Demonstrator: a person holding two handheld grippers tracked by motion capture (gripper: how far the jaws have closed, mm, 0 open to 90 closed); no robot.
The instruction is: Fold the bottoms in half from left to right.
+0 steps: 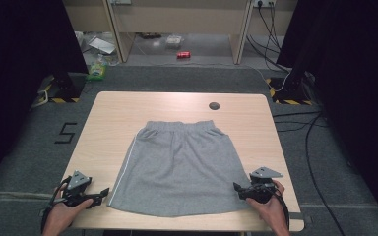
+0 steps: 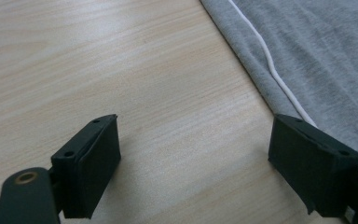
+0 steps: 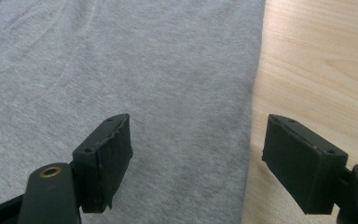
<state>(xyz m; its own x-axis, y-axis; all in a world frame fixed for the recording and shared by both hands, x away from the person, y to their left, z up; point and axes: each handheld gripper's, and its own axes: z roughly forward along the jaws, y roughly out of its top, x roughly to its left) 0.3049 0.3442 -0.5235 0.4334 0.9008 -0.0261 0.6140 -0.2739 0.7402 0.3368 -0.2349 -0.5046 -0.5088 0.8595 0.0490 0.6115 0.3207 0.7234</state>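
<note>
Covering the near half of the counter (image 1: 108, 113), grey shorts (image 1: 179, 164) lie flat, waistband away from the person. Left gripper (image 1: 103, 192) hovers beside the hem's white-striped edge, jaws apart; right gripper (image 1: 236, 189) straddles the opposite edge, jaws apart. Counter's near edge is cut off.

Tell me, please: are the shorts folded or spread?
Spread. The shorts lie flat on the table, waistband at the far end, both side edges and the hem visible, no layer turned over.
</note>
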